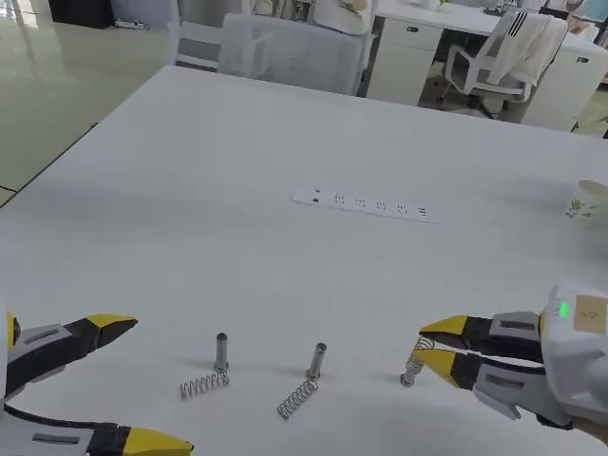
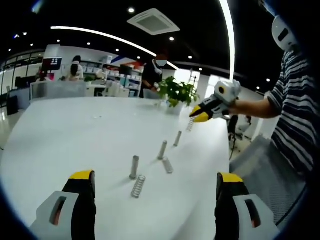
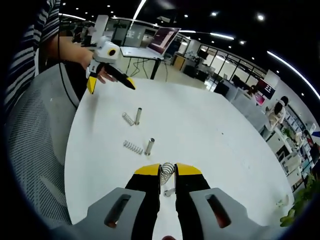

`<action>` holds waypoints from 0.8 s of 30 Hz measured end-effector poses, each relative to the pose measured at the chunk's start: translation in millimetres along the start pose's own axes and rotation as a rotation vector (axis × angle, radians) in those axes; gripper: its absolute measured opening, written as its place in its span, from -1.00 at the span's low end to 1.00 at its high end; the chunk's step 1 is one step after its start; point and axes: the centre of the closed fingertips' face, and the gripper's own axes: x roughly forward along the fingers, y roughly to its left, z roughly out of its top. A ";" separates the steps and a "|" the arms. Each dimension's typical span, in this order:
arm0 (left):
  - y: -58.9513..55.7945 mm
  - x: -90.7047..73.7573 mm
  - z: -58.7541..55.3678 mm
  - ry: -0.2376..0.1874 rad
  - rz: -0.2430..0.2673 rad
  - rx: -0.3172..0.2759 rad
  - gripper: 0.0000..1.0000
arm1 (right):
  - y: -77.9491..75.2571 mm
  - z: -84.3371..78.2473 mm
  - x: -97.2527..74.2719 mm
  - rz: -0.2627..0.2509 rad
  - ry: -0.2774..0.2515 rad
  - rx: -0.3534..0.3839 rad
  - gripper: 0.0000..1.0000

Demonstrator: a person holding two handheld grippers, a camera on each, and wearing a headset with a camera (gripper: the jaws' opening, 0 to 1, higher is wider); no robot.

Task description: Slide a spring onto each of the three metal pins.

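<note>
Three short metal pins stand in a row on the white table: left pin (image 1: pixel 221 351), middle pin (image 1: pixel 317 361), right pin (image 1: pixel 408 375). One loose spring (image 1: pixel 204 384) lies by the left pin and another spring (image 1: pixel 297 399) by the middle pin. My right gripper (image 1: pixel 435 346) is shut on a third spring (image 3: pixel 167 172), held just above the right pin (image 3: pixel 170 191). My left gripper (image 1: pixel 141 384) hangs wide open near the table's front left, holding nothing. In the left gripper view the pins (image 2: pixel 162 149) run away toward the right gripper (image 2: pixel 200 114).
A white power strip (image 1: pixel 366 203) lies mid-table beyond the pins. A paper cup (image 1: pixel 589 199) stands at the right edge. Office chairs (image 1: pixel 290 47) line the far side. A potted plant (image 2: pixel 177 92) stands past the table's end.
</note>
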 end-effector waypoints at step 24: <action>1.9 -6.7 -2.6 -0.013 0.037 -0.015 0.96 | -28.5 -23.1 7.8 -0.090 0.009 0.147 -0.85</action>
